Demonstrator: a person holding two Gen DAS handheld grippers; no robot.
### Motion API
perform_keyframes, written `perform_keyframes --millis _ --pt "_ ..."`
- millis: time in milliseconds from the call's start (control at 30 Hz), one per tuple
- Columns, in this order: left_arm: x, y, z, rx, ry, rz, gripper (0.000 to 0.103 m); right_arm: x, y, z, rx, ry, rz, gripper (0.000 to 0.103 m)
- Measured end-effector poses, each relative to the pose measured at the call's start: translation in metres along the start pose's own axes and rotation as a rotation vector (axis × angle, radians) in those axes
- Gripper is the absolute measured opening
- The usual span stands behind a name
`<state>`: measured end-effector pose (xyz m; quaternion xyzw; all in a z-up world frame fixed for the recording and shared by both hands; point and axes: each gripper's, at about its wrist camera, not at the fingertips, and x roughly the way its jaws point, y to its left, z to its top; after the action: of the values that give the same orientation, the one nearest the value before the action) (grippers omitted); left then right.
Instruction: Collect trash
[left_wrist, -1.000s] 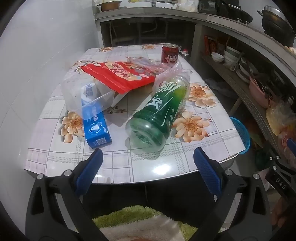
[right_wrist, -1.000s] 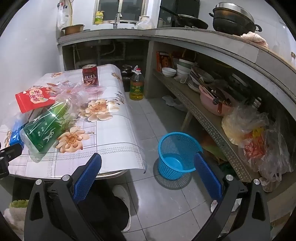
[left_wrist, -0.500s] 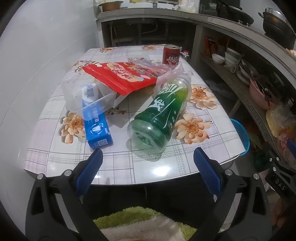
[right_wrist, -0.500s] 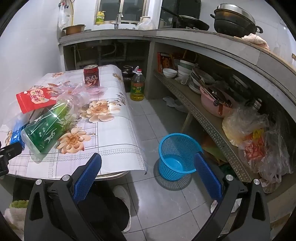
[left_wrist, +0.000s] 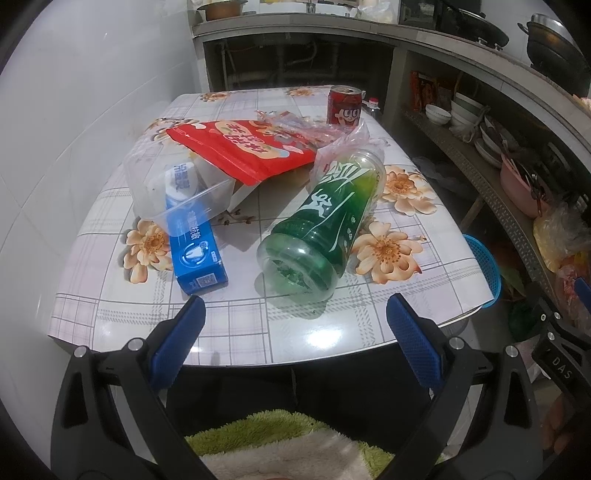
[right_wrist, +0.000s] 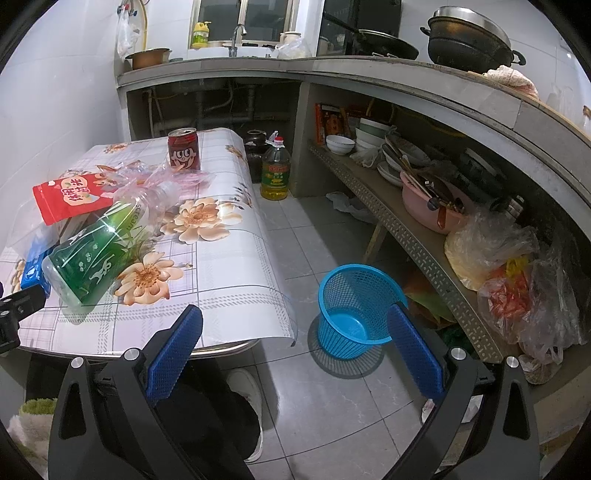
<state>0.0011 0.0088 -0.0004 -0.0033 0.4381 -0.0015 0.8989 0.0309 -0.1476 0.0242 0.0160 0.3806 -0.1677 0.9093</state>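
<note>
Trash lies on the flowered table (left_wrist: 236, 325): a large green plastic bottle (left_wrist: 328, 221) on its side, a blue toothpaste box (left_wrist: 194, 245), a clear plastic container (left_wrist: 162, 188), a red snack bag (left_wrist: 240, 147), crumpled clear plastic (left_wrist: 295, 125) and a red can (left_wrist: 344, 107) standing at the far edge. My left gripper (left_wrist: 295, 325) is open and empty at the table's near edge, short of the bottle. My right gripper (right_wrist: 293, 334) is open and empty, beside the table's right corner. A blue mesh basket (right_wrist: 354, 306) stands on the floor. The bottle (right_wrist: 99, 247) and can (right_wrist: 183, 147) also show in the right wrist view.
A concrete counter with a lower shelf (right_wrist: 406, 236) of bowls, a pink basin (right_wrist: 428, 203) and plastic bags (right_wrist: 517, 280) runs along the right. An oil bottle (right_wrist: 275, 173) stands on the tiled floor. A white wall (left_wrist: 55, 147) borders the table's left side.
Both grippers have drifted slightly forward and up toward the table; the objects sit a little lower in view. Nothing on the table has moved, and both stay open.
</note>
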Motion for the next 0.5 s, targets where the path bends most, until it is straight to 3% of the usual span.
perform_keyframes --millis 500 --pt "0.0002 0.0005 -0.0003 0.001 0.002 0.002 0.094 0.0014 0.0022 -0.0019 0.0 0.002 0.008 0.097"
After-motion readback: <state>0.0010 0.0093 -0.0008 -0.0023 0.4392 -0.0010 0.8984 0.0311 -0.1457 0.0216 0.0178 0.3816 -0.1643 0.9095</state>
